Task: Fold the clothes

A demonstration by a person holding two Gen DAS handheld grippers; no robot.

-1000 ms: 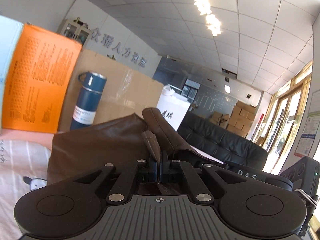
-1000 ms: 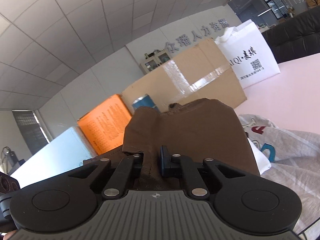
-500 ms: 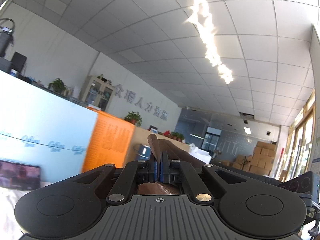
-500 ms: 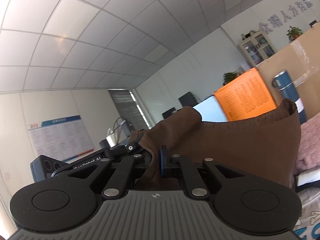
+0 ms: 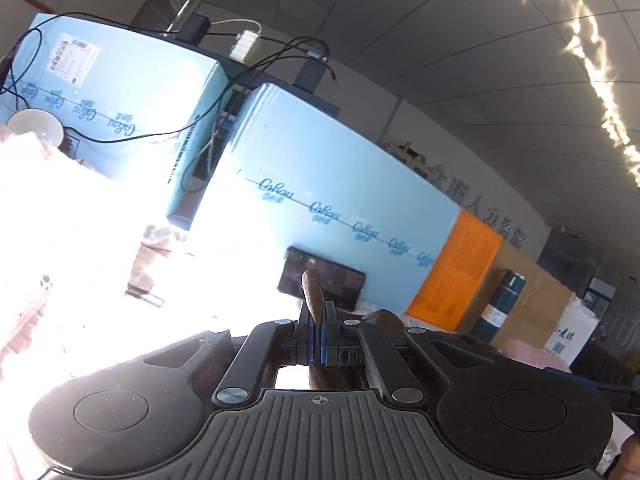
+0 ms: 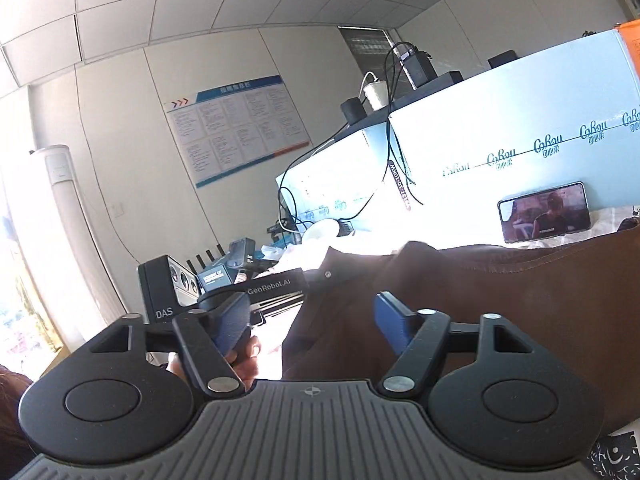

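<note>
A brown garment (image 6: 480,292) hangs in front of the right wrist camera, filling the lower right. My right gripper (image 6: 312,320) is open, its blue pads (image 6: 394,326) spread wide with the cloth between and beyond them, not pinched. My left gripper (image 5: 319,338) is shut on a narrow fold of the same brown garment (image 5: 312,292), which sticks up from between the pads. The left gripper's body with "GenRobot.AI" lettering shows in the right wrist view (image 6: 276,290).
Light blue cartons (image 5: 320,184) stand close ahead, with cables on top. A phone (image 6: 544,212) playing video leans against one. An orange box (image 5: 460,272), a blue flask (image 5: 500,300) and a brown carton (image 5: 536,304) stand to the right. Sunlit white cloth (image 5: 60,220) lies left.
My right gripper has opened and let go of the brown garment. Both grippers have swung left, from the orange box toward the blue cartons. The left gripper stays shut on the cloth.
</note>
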